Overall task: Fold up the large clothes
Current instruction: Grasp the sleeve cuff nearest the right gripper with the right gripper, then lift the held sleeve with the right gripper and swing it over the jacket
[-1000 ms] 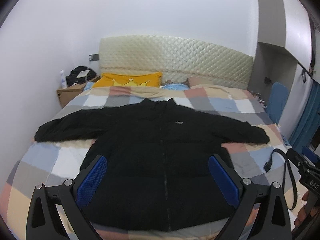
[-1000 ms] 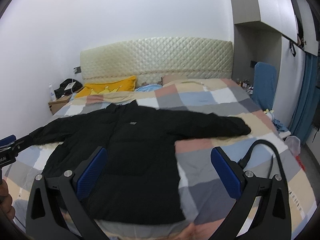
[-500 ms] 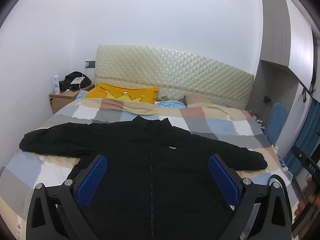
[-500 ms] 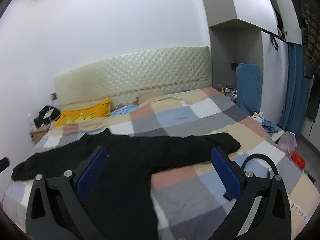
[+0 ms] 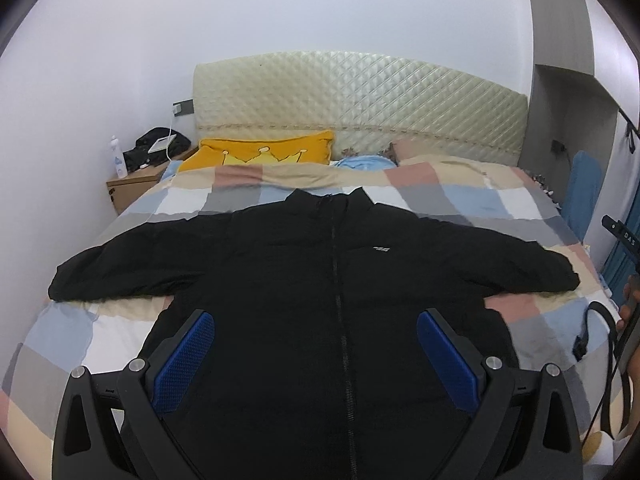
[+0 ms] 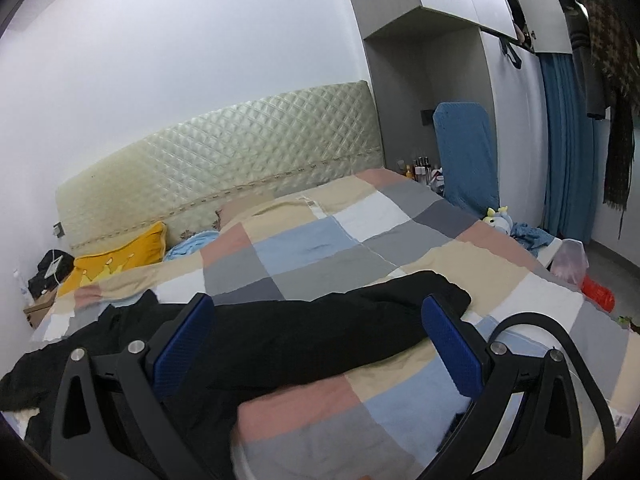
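A black zip-up jacket (image 5: 304,280) lies front up on the checked bed (image 5: 460,196), both sleeves spread out sideways. My left gripper (image 5: 316,344) is open and empty, hovering above the jacket's lower body. My right gripper (image 6: 316,332) is open and empty, over the jacket's right sleeve (image 6: 320,332), whose cuff (image 6: 448,292) lies near the right finger. The right gripper's body also shows at the right edge of the left wrist view (image 5: 624,240).
A yellow crown pillow (image 5: 260,154) and a quilted headboard (image 5: 360,100) stand at the head of the bed. A nightstand (image 5: 132,184) with a bottle is at the far left. A blue chair (image 6: 466,152), blue curtain (image 6: 568,140) and floor clutter are right of the bed.
The right gripper has swung right and lower toward the right sleeve. The left gripper has stayed over the jacket body, with only its view angle shifting. Both stay open.
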The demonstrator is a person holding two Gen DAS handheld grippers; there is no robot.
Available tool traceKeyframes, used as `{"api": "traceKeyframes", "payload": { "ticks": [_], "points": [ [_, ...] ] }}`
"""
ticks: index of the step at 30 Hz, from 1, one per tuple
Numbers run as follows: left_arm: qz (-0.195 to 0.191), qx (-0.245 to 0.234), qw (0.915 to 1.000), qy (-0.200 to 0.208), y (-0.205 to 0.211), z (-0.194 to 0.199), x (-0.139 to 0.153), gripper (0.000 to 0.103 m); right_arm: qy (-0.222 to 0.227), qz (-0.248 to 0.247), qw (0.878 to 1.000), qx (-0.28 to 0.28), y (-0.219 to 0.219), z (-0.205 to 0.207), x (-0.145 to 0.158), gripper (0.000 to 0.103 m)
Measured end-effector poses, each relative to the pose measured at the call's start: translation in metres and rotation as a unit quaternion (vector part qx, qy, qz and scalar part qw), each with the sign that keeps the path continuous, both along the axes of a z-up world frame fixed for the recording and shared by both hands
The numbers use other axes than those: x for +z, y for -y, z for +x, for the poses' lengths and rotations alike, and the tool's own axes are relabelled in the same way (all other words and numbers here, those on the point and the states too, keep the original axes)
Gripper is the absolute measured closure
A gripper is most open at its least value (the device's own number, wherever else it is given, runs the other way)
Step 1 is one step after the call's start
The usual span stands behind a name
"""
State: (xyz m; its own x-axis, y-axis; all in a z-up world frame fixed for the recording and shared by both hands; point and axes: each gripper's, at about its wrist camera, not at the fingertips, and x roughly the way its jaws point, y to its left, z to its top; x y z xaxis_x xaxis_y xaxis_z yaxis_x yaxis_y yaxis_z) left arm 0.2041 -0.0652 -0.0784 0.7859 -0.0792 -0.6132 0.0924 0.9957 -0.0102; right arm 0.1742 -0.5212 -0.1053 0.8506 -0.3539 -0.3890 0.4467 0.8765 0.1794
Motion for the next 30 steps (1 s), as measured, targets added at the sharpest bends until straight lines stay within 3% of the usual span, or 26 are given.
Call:
{"api": "traceKeyframes", "payload": {
  "ticks": [3,11,15,22,26,30],
  "points": [
    [0.004,0.002,1.0000,-0.005,-0.005,0.007,-0.013,0.001,-0.008,-0.014,0.999,-0.030,0.013,0.013,-0.014,0.000],
    [0.022,0.008,0.9997,-0.012,-0.026,0.013,-0.048,0.001,-0.030,0.022,0.998,-0.041,0.055,0.047,-0.074,0.000],
    [0.004,0.022,0.9994,-0.025,-0.041,0.017,-0.062,0.001,-0.068,0.027,0.997,-0.020,0.064,0.071,-0.114,0.000],
    [-0.028,0.041,0.9975,-0.051,-0.062,0.028,-0.081,0.001,-0.119,0.062,0.990,-0.047,0.099,0.090,-0.168,0.000],
    [-0.021,0.047,0.9970,-0.058,-0.065,0.032,-0.091,0.001,-0.116,0.131,0.984,-0.044,0.123,0.088,-0.197,0.004],
    [-0.028,0.052,0.9959,-0.068,-0.065,0.038,-0.100,0.001,-0.080,0.229,0.969,-0.052,0.153,0.079,-0.221,0.006]
  ]
}}
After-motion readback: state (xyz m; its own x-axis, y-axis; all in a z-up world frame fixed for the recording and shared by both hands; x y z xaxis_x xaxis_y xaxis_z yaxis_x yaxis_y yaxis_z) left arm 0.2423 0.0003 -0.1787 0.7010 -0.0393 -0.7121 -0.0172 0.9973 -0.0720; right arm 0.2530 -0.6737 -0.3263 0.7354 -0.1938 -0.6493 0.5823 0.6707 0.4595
